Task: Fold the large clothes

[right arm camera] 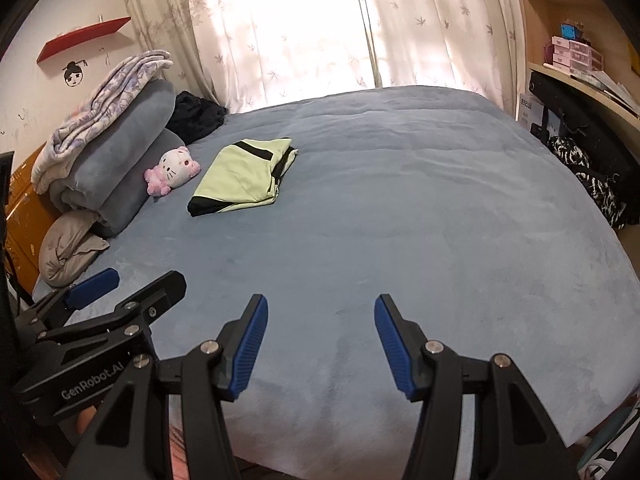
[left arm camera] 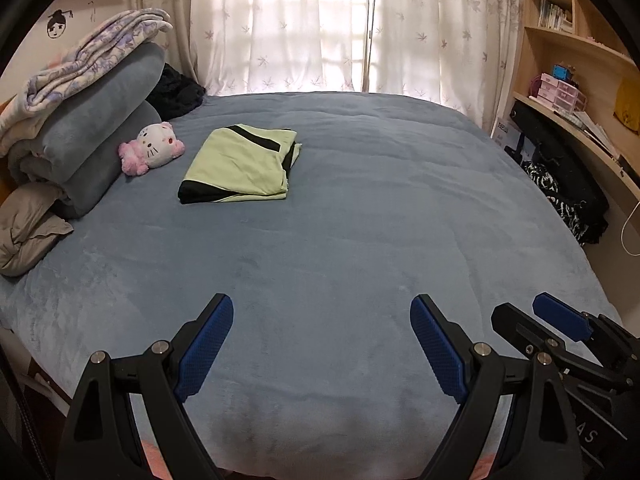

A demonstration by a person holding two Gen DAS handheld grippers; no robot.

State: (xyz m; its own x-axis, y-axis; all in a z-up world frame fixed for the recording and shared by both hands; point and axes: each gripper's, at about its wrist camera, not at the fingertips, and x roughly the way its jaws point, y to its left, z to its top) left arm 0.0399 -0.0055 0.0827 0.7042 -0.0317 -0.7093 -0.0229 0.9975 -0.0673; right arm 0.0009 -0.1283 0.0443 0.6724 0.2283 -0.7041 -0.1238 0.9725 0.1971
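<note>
Nearest the cameras, at the near edge of the bed (left arm camera: 360,240), both grippers hang side by side over bare blue-grey bedcover, angled downward. The left gripper (left arm camera: 322,344) has its blue-padded fingers (left arm camera: 204,344) spread wide apart with nothing between them; only the cover shows in the gap. The right gripper (right arm camera: 320,346) sits just to the right of it, jaws apart by a narrower gap and likewise empty. Neither gripper touches the garment. In the left wrist view the right gripper appears at the lower right; in the right wrist view the left gripper appears at the lower left, its black body printed with white lettering.

Past the grippers, a broad stretch of bedcover lies flat with shallow creases. Farther on and to the left rests the folded garment (left arm camera: 242,164), light green with black bands, laid as a compact rectangle on the cover, well apart from both grippers.

Just left of the garment sits a white and pink plush toy (left arm camera: 154,148), leaning against a stack of rolled grey-blue blankets (left arm camera: 100,120). A patterned purple and white quilt (left arm camera: 80,64) lies on top of that stack, and a grey pillow (left arm camera: 28,228) sits at its near end. A dark bundle of cloth (left arm camera: 176,92) lies behind the stack.

Along the far side, floral curtains (left arm camera: 320,24) cover a bright window. Wooden shelves (left arm camera: 568,28) with books and small boxes stand at the far right, and a red wall shelf (right arm camera: 84,38) hangs at the far left.
</note>
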